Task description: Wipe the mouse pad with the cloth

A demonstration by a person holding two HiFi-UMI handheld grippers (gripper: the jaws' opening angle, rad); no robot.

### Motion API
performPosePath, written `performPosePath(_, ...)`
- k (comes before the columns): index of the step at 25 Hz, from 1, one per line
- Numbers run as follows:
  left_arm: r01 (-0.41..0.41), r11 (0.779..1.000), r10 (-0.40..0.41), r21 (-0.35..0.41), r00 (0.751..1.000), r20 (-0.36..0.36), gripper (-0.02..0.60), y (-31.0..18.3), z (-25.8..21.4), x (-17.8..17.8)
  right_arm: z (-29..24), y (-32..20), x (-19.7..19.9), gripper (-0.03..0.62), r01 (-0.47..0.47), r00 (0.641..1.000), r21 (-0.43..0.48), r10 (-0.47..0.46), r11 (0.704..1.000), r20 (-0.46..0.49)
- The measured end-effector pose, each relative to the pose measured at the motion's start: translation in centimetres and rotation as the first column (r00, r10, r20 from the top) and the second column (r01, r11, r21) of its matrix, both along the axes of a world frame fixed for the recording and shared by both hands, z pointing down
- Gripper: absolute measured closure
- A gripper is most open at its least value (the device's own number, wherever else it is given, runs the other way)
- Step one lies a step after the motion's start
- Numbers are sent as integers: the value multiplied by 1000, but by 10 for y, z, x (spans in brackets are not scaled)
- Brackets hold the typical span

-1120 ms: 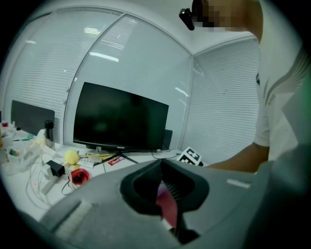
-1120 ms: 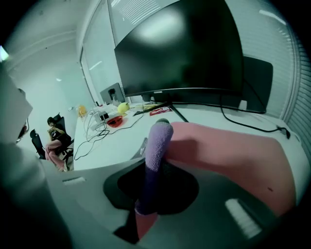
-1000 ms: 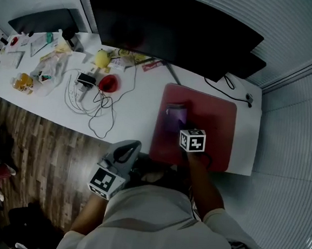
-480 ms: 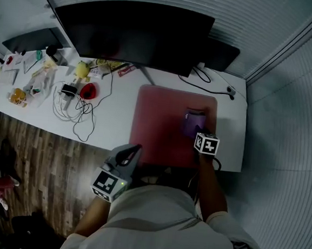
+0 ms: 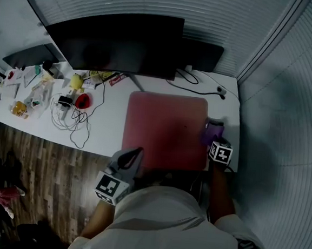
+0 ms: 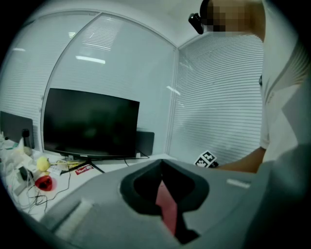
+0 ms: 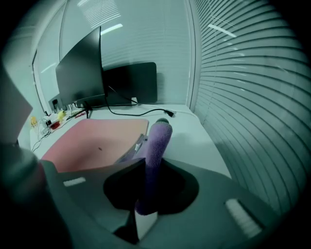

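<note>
Right hand-held gripper (image 7: 150,170) clamped shut on the cloth (image 7: 156,141): purple, fuzzy like towelling, bunched into a thick upright roll between the jaws, with a flatter, greyer fold trailing down on its left. Sits at the right edge of the mouse pad (image 5: 166,130), toward the near right corner, partly over the narrow white strip of worktop (image 5: 109,131) beside it.

Mouse pad: a large rectangle with rounded corners, flat and matte, dull red, with one small dark speck near the middle.

Left hand-held gripper (image 6: 161,165) closed with nothing held, jaws meeting at the tips, smooth grey moulded shell, a sliver of the red pad showing through the hollow behind them. Hovers at the near edge of the worktop, off the pad's near left corner, well apart from the cloth.

Along the far side: a wide black monitor (image 5: 114,47) with a glossy dark screen on a thin-legged stand. Toward the left end: loose loops of thin white cable (image 5: 72,120), a round red item (image 5: 82,101), a lumpy yellow figure (image 5: 75,80).

On the right, ribbed slatted blinds (image 5: 288,105); at the near left, wood-plank floor (image 5: 33,165).
</note>
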State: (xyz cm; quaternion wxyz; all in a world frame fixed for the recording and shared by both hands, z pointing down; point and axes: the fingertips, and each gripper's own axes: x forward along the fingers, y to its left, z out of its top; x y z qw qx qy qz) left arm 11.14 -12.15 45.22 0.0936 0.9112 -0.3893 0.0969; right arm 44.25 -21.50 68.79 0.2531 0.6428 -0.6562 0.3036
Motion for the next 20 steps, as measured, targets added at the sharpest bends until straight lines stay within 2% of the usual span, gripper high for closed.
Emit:
performPosePath(2, 13, 1000, -13, 8, 1000, 3, 579, -2, -4, -10, -11, -1, -6, 546, 15, 1000, 34, -15, 999, 8)
performPosePath(5, 28, 1000, -28, 10, 1000, 1, 579, -4, -11, -35, -46, -6, -43, 546, 73, 997, 100, -73, 992, -1)
performPosePath(7, 35, 999, -35, 8, 999, 0, 580, -5, -13, -54, -69, -11, -84, 546, 131, 991, 145, -133, 981, 6)
performPosePath(10, 47, 999, -47, 10, 999, 1, 578, -3, -19, -89, -101, -17, -168, 546, 221, 969, 204, -239, 954, 66)
performPosePath(13, 67, 998, -67, 3, 998, -11, 580, 1, -20, -128, -117, -18, -259, 546, 326, 923, 229, -361, 917, 133)
performPosePath(17, 108, 994, -109, -19, 994, -22, 579, 11, -14, -187, -116, -4, -377, 546, 480, 833, 214, -519, 851, 194)
performPosePath(20, 142, 989, -143, -32, 989, -33, 580, 19, -9, -231, -104, 9, -452, 546, 570, 771, 189, -600, 800, 214)
